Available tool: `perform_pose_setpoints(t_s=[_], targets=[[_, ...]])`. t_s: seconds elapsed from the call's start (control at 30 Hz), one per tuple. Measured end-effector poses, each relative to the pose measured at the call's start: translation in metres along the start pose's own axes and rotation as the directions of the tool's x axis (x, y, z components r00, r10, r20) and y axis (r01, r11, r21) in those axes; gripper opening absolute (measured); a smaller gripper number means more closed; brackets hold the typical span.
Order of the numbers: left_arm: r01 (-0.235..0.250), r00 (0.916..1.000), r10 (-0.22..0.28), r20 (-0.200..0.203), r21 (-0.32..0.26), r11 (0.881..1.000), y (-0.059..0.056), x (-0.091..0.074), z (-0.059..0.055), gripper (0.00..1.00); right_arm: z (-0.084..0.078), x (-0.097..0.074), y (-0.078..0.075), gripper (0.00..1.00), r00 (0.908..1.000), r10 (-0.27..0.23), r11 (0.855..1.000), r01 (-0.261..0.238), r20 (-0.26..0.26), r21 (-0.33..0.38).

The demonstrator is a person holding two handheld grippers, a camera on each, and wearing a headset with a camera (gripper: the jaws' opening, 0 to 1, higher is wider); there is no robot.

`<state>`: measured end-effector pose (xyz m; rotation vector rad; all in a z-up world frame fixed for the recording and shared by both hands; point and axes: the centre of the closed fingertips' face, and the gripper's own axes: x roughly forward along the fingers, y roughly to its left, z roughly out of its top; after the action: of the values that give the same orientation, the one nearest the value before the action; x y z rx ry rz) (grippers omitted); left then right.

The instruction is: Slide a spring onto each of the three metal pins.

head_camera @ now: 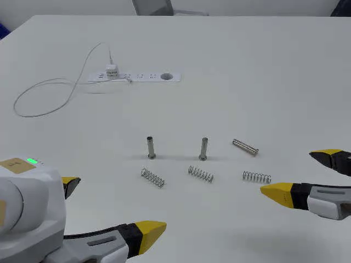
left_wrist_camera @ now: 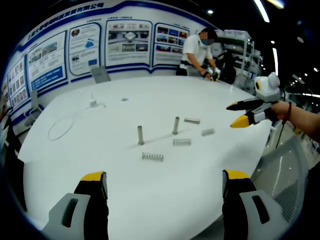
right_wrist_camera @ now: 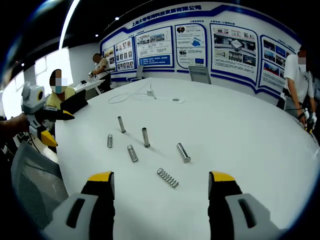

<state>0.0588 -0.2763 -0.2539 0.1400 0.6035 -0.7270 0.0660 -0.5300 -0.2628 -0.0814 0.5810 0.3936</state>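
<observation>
On the white table (head_camera: 263, 71), two metal pins stand upright, one at the left (head_camera: 151, 147) and one in the middle (head_camera: 204, 148). The third pin (head_camera: 245, 147) lies on its side at the right. Three loose springs lie in a row in front of them: left (head_camera: 152, 177), middle (head_camera: 201, 174), right (head_camera: 256, 176). My left gripper (head_camera: 109, 207) hovers open near the front left, short of the left spring (left_wrist_camera: 152, 156). Open too, my right gripper (head_camera: 300, 173) sits just right of the right spring (right_wrist_camera: 168, 177). Neither holds anything.
A white power strip (head_camera: 134, 77) with a plugged-in charger and looping cable (head_camera: 49, 93) lies at the back left of the table. A chair (head_camera: 153, 6) stands at the far edge. People (left_wrist_camera: 197, 50) stand beyond the table.
</observation>
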Motion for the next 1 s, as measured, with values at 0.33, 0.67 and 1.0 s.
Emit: perform_pose_setpoints(t_s=[0.33,0.67,1.0], targets=[[-0.005,0.9999,0.005,0.01,-0.007,1.0,0.001,0.004,-0.001,0.95,0.013,0.023,-0.015,0.68,0.9999,0.011,1.0,-0.01,0.006,-0.014],[0.007,1.0,-0.007,0.005,-0.01,1.0,-0.003,0.009,-0.003,0.94,0.019,0.05,-0.027,0.54,0.9998,0.019,1.0,-0.02,0.011,0.014],[0.015,0.9999,-0.015,0.006,-0.005,1.0,-0.004,0.013,0.0,0.93,0.019,0.077,-0.04,0.42,0.9995,0.025,0.999,-0.025,-0.021,-0.019]])
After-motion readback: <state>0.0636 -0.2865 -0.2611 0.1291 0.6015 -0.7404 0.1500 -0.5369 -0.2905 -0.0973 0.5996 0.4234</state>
